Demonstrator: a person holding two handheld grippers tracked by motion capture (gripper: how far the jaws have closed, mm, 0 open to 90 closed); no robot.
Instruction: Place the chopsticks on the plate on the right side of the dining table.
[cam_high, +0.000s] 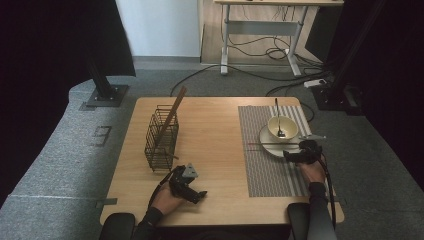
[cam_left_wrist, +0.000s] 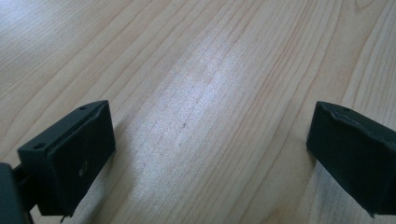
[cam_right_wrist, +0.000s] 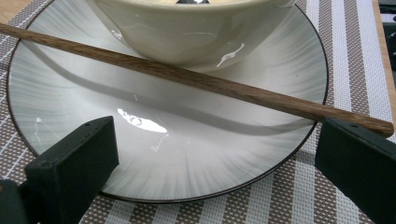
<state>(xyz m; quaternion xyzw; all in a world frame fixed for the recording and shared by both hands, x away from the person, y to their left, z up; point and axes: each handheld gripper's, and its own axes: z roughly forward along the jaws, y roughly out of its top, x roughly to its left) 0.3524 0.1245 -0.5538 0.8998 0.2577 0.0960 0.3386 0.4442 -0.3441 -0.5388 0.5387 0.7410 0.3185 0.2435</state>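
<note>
Since I work from screen, high view first: chopstick lies across plate right of centre, right gripper at its near end; left gripper idle lower centre.

Left gripper view: jaws wide apart, nothing held, bare table.

Right gripper view: jaws wide, nothing held; chopstick runs diagonally over plate, against bowl. I judge stick light, stiff, smooth, prone to roll; grip near thick end, right edge.

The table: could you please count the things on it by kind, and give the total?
Chopsticks: 2, one lying across the plate, one standing in the wire basket
Wire basket: 1
Plate: 1
Bowl: 1
Spoon in the bowl: 1
Striped placemat: 1
Total: 7
</note>
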